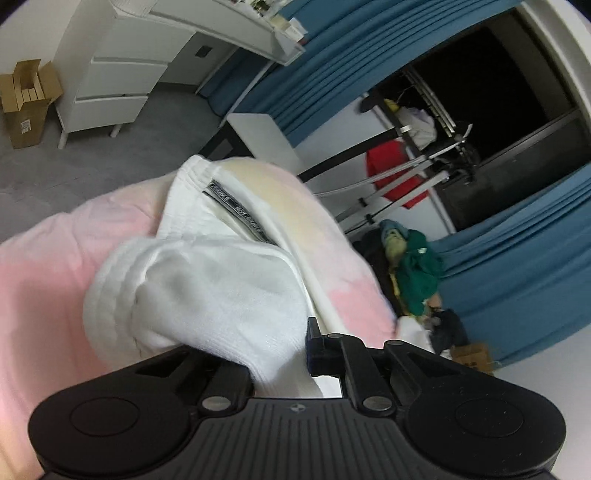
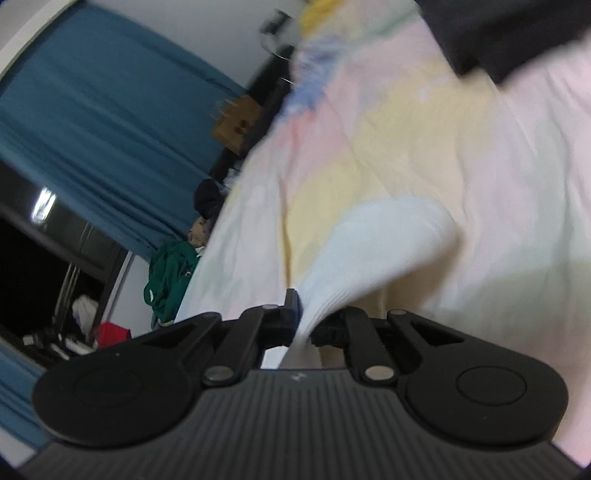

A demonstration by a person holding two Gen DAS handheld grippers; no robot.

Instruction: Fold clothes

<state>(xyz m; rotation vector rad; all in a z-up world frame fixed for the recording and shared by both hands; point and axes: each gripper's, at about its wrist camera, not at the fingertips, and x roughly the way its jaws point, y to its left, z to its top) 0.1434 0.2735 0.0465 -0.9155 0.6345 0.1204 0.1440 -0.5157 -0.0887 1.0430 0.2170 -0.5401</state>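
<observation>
A white sock [image 1: 207, 291] fills the middle of the left wrist view, bunched over a pastel pink and yellow bedspread [image 1: 44, 280]. My left gripper [image 1: 280, 354] is shut on the white sock, which runs down between the jaws. In the right wrist view a white sock [image 2: 373, 251] hangs forward over the bedspread [image 2: 461, 155]. My right gripper [image 2: 304, 325] is shut on it, pinching its ribbed end. A second white sock with a dark band [image 1: 207, 199] lies under the one in the left gripper.
A pile of green and dark clothes [image 1: 417, 273] lies off the bed's edge, also showing in the right wrist view [image 2: 173, 280]. Blue curtains [image 1: 517, 280], a clothes rack [image 1: 417, 162], white drawers [image 1: 118, 81] and a cardboard box [image 1: 26, 99] stand around. A dark garment [image 2: 506, 33] lies at the bed's far side.
</observation>
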